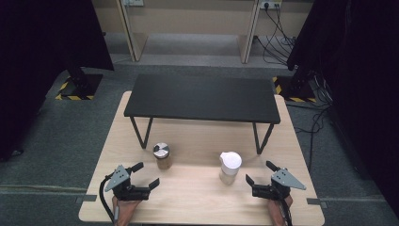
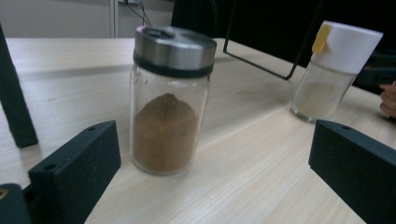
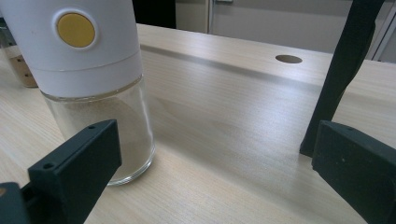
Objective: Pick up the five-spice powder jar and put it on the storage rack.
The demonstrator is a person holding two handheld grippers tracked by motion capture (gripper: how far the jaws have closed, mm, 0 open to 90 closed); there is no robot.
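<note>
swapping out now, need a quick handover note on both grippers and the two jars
Left gripper: open, holding nothing, just short of the steel-lidded glass jar of brown powder.
Right gripper: open, holding nothing, beside the white-capped glass shaker of pale powder.
Both jars stand upright on the light wooden table, in front of the black metal-legged shelf.
Done: nothing gripped yet.
Left: probably closing on each jar.

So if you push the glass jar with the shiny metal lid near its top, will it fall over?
Probably it could. The glass jar with the shiny metal lid stands tall and narrow on the pale wooden table, so a high push may tip it. The brown powder fills only its lower half, which likely steadies it. Smooth glass may slip.
</note>
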